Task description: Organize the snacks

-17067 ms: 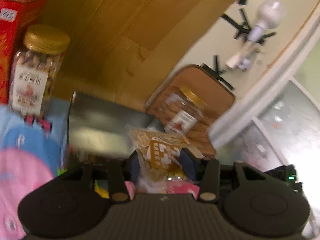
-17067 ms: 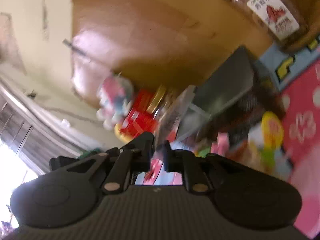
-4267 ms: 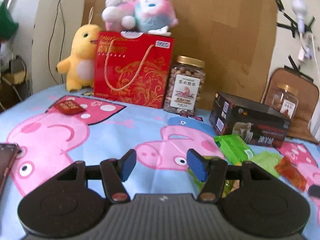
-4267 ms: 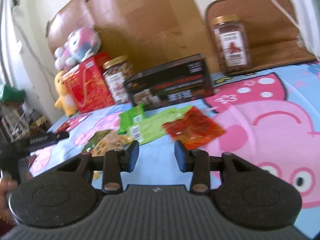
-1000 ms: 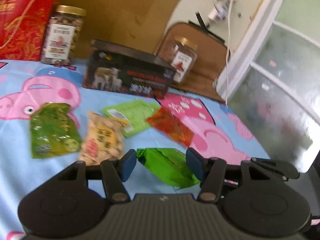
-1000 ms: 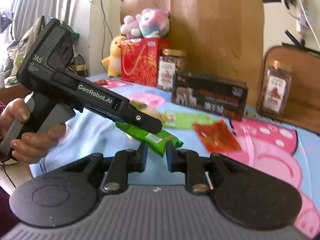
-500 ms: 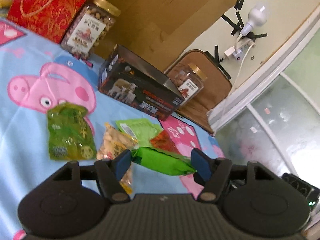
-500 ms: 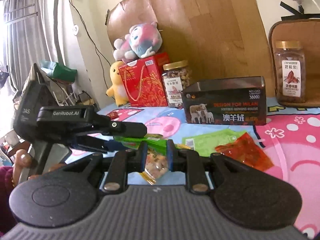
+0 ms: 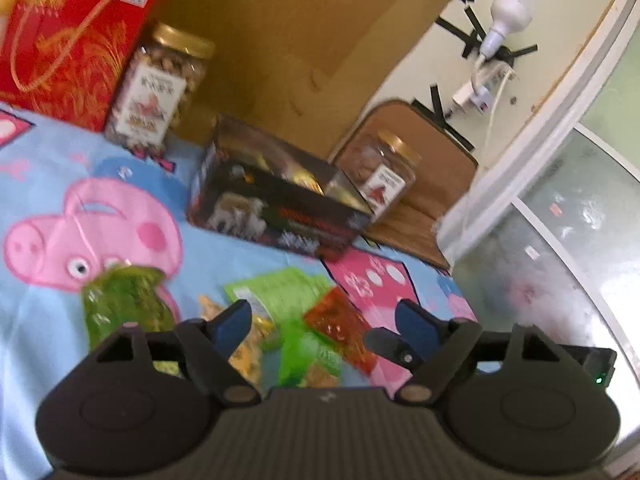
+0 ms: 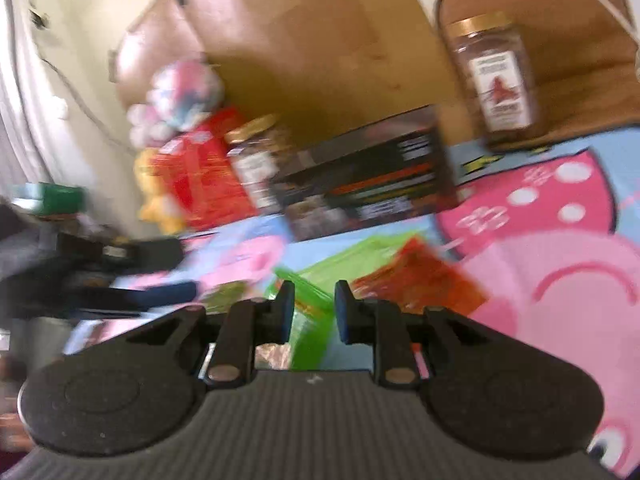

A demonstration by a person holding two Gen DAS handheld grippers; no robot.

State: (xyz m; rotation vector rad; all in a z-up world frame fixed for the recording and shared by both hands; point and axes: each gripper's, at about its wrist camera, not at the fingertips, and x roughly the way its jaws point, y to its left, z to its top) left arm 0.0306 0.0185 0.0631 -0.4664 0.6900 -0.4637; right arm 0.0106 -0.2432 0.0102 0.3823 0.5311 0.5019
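My right gripper [image 10: 315, 312] is shut on a bright green snack packet [image 10: 310, 320], held above the cartoon pig bedsheet [image 10: 560, 260]. In the left wrist view the same green packet [image 9: 306, 354] hangs low between my left gripper's [image 9: 324, 326] blue pads [image 9: 232, 322], which stand well clear of it as the jaws are opening. The tip of the right gripper [image 9: 386, 344] shows beside the packet. On the sheet lie a red-orange packet [image 9: 340, 326], a pale green packet [image 9: 280, 288], a yellow packet [image 9: 248, 346] and a dark green packet [image 9: 124, 304]. The blurred left gripper [image 10: 132, 276] sits at the left of the right wrist view.
An open black box [image 9: 276, 208] stands behind the packets. Two gold-lidded nut jars [image 9: 160, 88] [image 9: 384, 180] and a red gift bag [image 9: 60, 40] line the cardboard backdrop. Plush toys [image 10: 180, 92] sit on the bag. A glass door [image 9: 560, 260] bounds the right.
My left jaws have spread wide and let go of the green packet, which stays in the right gripper. Both hands have shifted, the right one rolling; the views are blurred.
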